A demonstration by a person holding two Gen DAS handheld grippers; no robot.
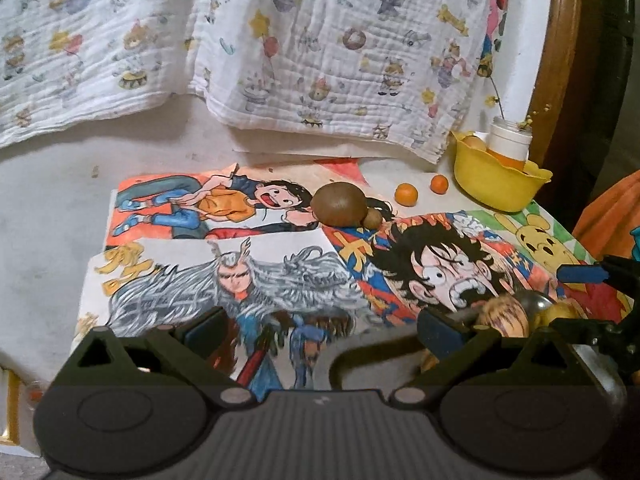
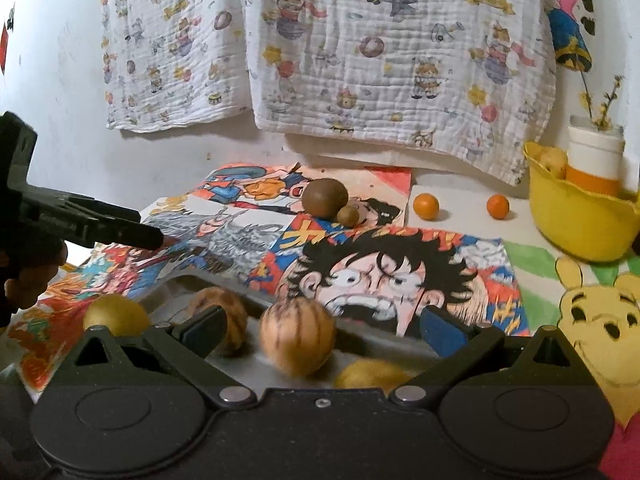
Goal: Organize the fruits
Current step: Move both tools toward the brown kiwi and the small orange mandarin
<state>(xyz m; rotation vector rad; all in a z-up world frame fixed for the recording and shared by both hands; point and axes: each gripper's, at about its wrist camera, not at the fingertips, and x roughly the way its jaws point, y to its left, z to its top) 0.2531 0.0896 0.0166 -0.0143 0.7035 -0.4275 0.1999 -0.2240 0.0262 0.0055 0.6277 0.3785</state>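
The right gripper is hanging with its jaws spread wide over a shallow metal tray at the near edge of the table. A striped tan fruit is sitting between the two fingers, and its outline is smeared, so it may be dropping or rolling rather than held; neither pad seems to be touching it. Beside it in the tray are lying a second striped fruit and two yellowish ones.

The left gripper is also gaping, holding nothing, poised over the drawings that are covering the table's near-left part.

Toward the far edge, a large brown fruit is resting with a small brown one touching it. Two small oranges are lying near the far-right corner, just beside the yellow bowl, which is already holding a pale fruit and a white-and-orange jar.

To do this step well, the right gripper should be waiting until the striped fruit is settling in the tray before moving off, lifting straight up so the fingers are not nudging its neighbours.
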